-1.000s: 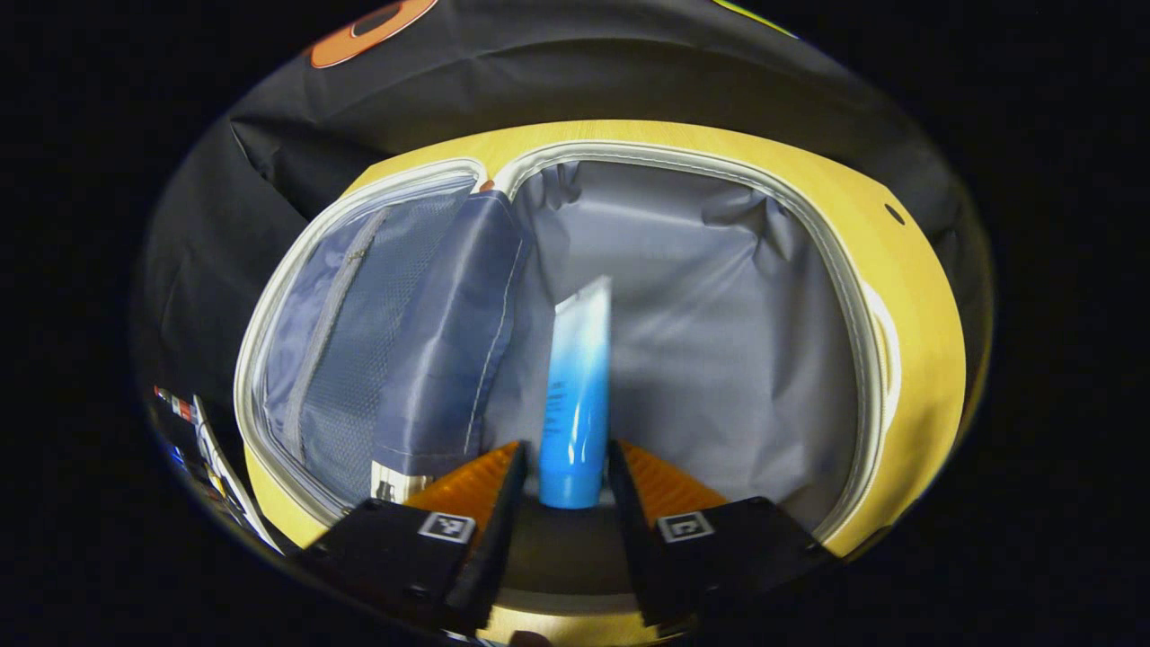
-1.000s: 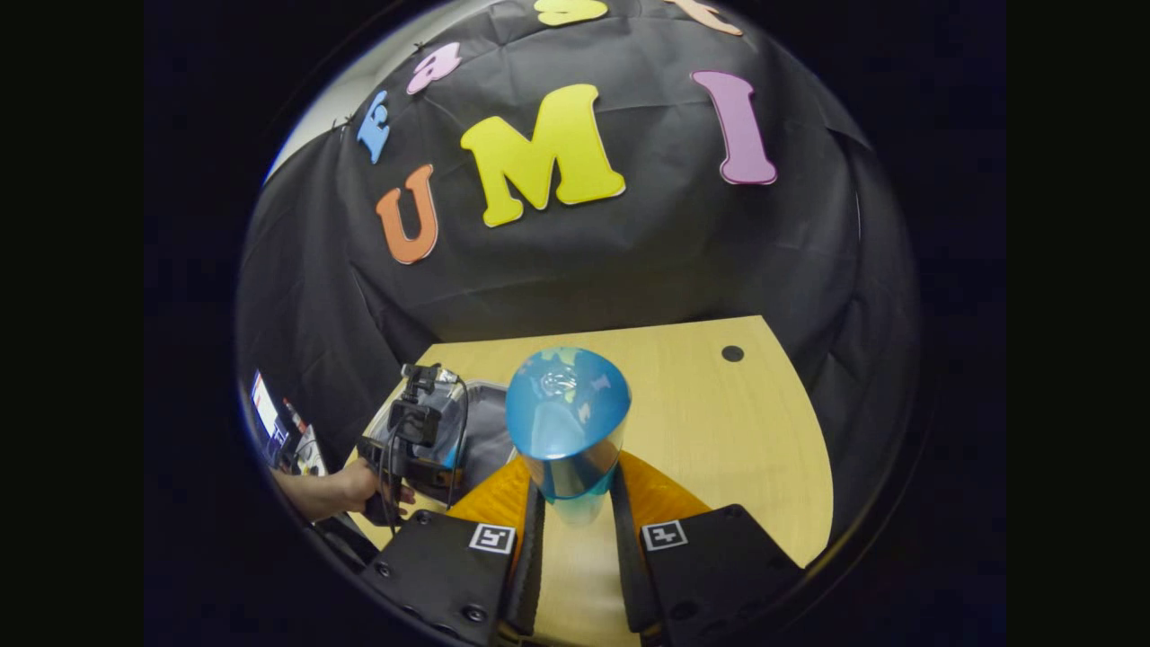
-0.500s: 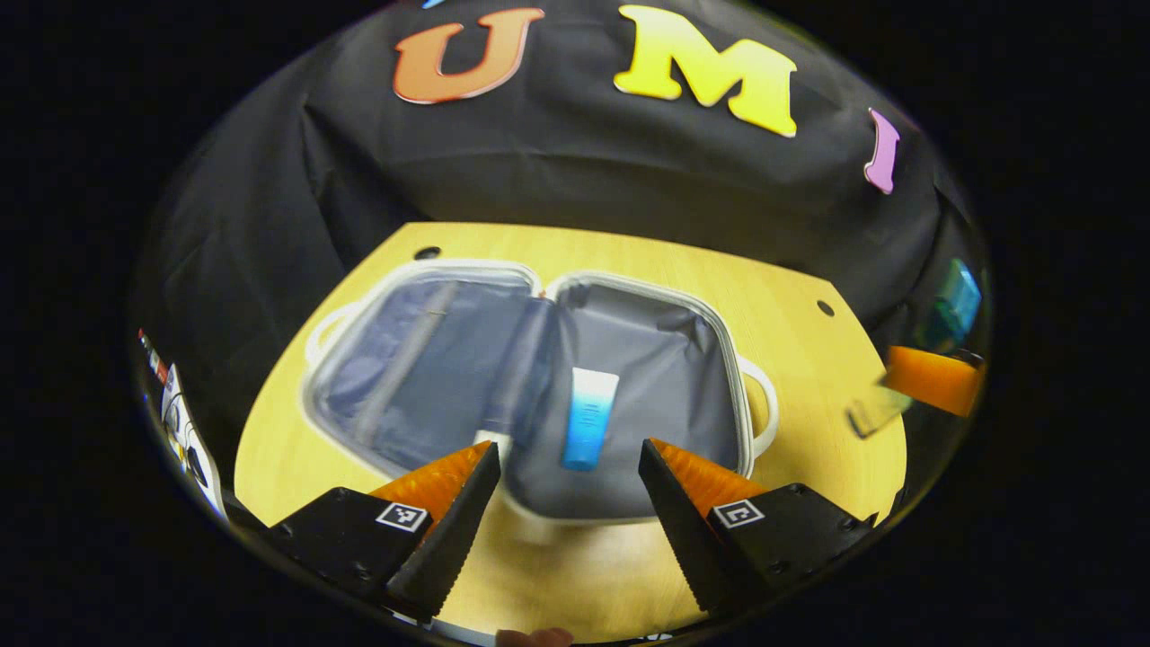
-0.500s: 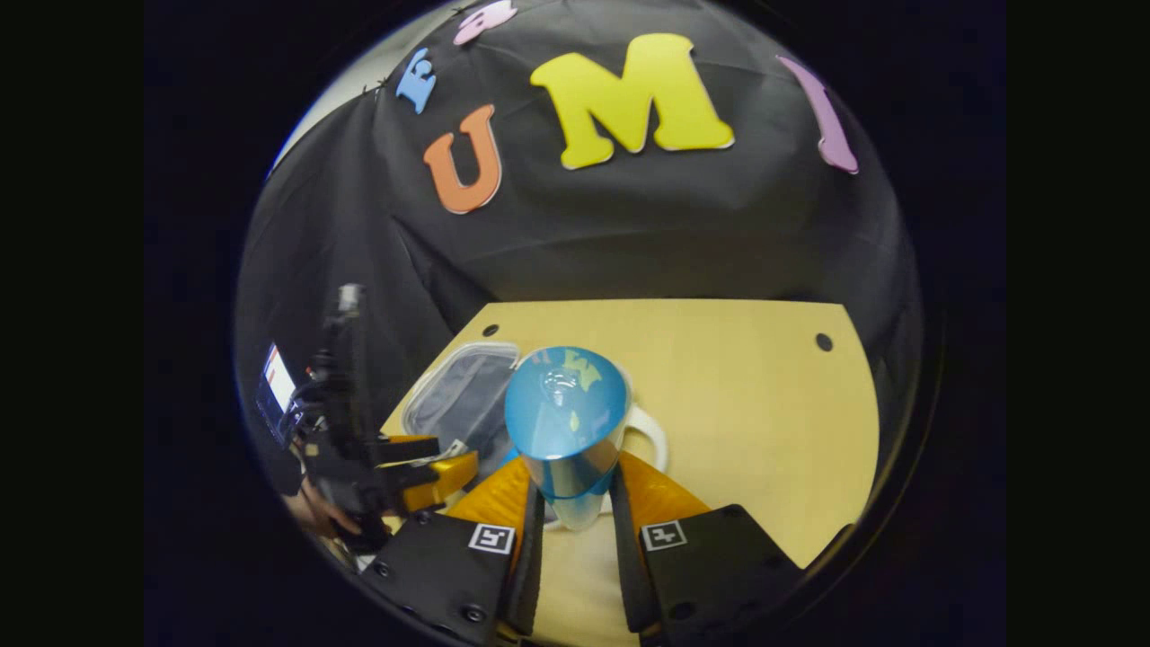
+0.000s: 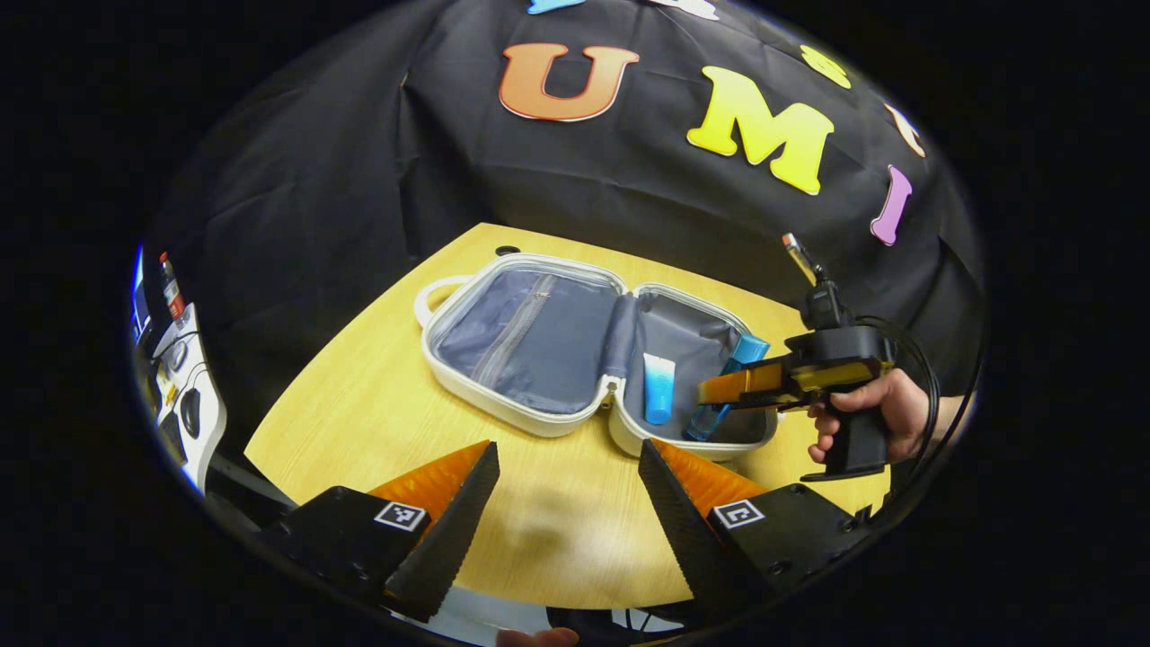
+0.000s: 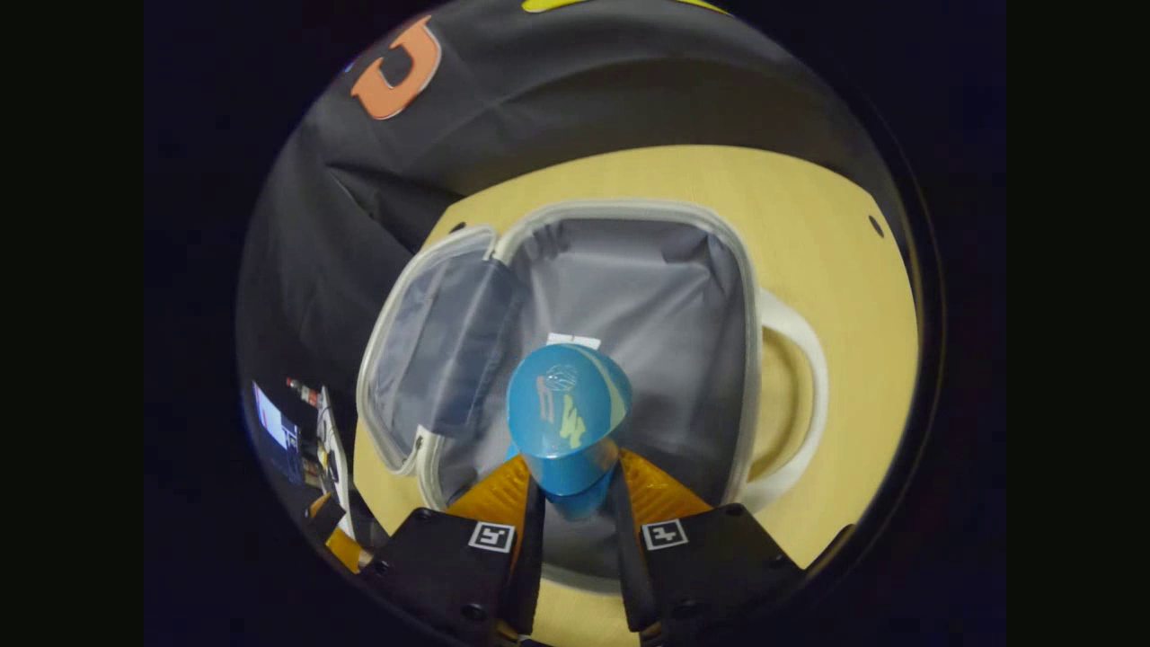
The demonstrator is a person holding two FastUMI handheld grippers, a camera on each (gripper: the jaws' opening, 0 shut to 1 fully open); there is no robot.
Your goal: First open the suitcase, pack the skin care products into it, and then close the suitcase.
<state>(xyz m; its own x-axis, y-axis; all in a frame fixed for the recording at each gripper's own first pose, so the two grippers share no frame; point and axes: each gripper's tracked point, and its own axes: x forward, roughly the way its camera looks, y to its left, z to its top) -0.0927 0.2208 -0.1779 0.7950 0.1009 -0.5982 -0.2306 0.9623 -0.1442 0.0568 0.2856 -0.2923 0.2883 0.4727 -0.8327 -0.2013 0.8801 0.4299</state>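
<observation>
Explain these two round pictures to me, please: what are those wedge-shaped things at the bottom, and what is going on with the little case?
No robot here: a person holds a two-finger gripper in each hand, and a fisheye camera rides on each, looking along its fingers. Those wedges are the fingers. In the left gripper view, the left gripper hangs open and empty above a wooden table. On the table lies an opened suitcase with a blue tube in its right half. Farther off, a hand holds the right gripper. In the right gripper view, the right gripper is shut on a blue bottle over that same half, seemingly about to pack it.
</observation>
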